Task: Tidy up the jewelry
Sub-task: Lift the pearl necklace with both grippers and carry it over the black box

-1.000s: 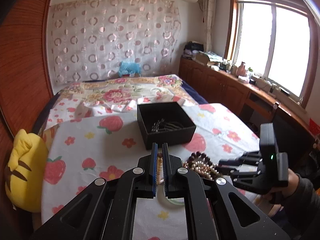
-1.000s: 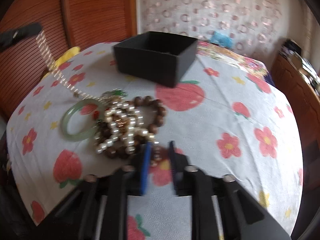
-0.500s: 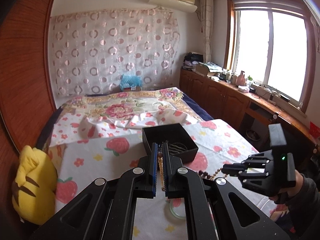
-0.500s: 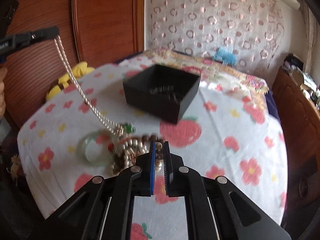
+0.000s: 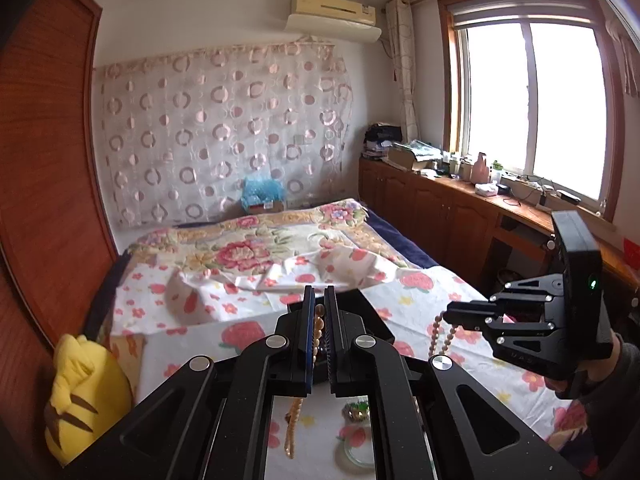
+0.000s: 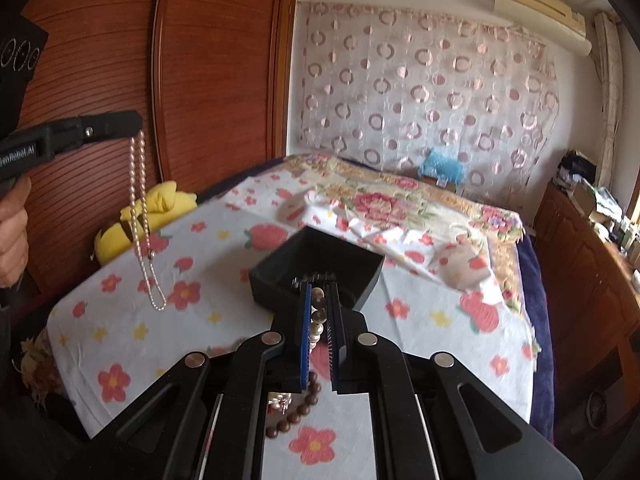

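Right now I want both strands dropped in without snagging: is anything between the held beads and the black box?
Nothing visible blocks the way. The left tongs dangle the thin pink-white pearl strand over bare floral cloth; the right tongs hold a larger-beaded strand just short of the open black box.

Left gripper (image 6: 136, 124) side lettering: partly readable, roughly "genRobot.AI"
Dark panel (image 6: 20, 56), upper left: unreadable white marks

your left wrist camera looked forward along its fingers, across the bed (image 5: 248, 256) toward the curtained wall. your right wrist camera faced likewise, from the right. both shared the black box (image 6: 316, 264) and curtain (image 5: 224, 128).
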A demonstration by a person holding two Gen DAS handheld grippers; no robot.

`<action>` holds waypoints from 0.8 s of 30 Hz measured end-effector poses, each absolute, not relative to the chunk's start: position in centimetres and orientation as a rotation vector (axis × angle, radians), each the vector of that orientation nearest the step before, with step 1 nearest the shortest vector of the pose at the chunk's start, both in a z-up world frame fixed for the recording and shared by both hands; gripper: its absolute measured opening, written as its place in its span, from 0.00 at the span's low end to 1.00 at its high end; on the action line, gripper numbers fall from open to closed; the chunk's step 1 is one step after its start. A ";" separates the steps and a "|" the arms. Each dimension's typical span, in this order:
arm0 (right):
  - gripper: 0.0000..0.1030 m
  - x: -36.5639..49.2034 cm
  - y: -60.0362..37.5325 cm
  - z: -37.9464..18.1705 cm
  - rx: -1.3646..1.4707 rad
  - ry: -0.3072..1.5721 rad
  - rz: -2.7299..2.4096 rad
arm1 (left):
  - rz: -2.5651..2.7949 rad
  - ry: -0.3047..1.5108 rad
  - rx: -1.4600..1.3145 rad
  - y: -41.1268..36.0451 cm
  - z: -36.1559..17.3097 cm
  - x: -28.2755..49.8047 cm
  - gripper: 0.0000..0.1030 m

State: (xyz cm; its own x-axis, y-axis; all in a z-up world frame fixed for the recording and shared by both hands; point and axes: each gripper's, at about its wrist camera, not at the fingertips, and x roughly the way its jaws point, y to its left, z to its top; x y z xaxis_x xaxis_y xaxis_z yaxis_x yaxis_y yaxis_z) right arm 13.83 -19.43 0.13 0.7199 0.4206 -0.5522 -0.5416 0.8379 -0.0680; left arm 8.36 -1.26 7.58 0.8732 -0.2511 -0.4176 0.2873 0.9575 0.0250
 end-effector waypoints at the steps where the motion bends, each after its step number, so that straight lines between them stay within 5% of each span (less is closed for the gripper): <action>1: 0.08 13.9 -19.4 0.6 -0.231 0.542 0.536 | -0.279 0.421 0.093 -1.4 7.8 8.5 0.04; 24: 0.08 20.4 -20.0 7.4 -0.185 0.445 0.491 | -0.246 0.421 0.108 -1.6 9.9 14.4 0.04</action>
